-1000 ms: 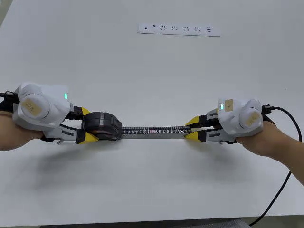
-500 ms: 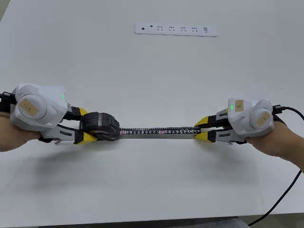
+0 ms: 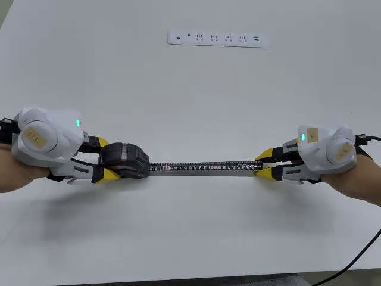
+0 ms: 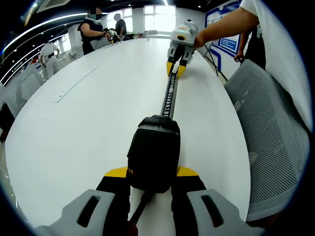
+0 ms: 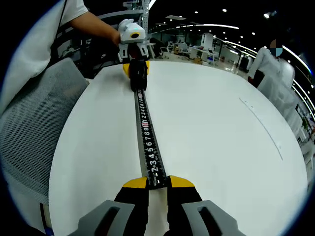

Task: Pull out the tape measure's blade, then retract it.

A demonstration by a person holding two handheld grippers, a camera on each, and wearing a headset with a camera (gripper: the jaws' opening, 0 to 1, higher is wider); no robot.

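Both tongs are closed: left gripper (image 3: 107, 158) clamps the tape measure case (image 3: 126, 159), right gripper (image 3: 264, 165) pinches the blade (image 3: 205, 167) tip; blade spans between them. I judge it thin, springy, sharp-edged; I would grip at the tip.

White table (image 3: 190, 101), power strip (image 3: 218, 39), mesh chair (image 4: 268, 128), ceiling lights (image 5: 231, 26), bright windows (image 4: 150, 12).
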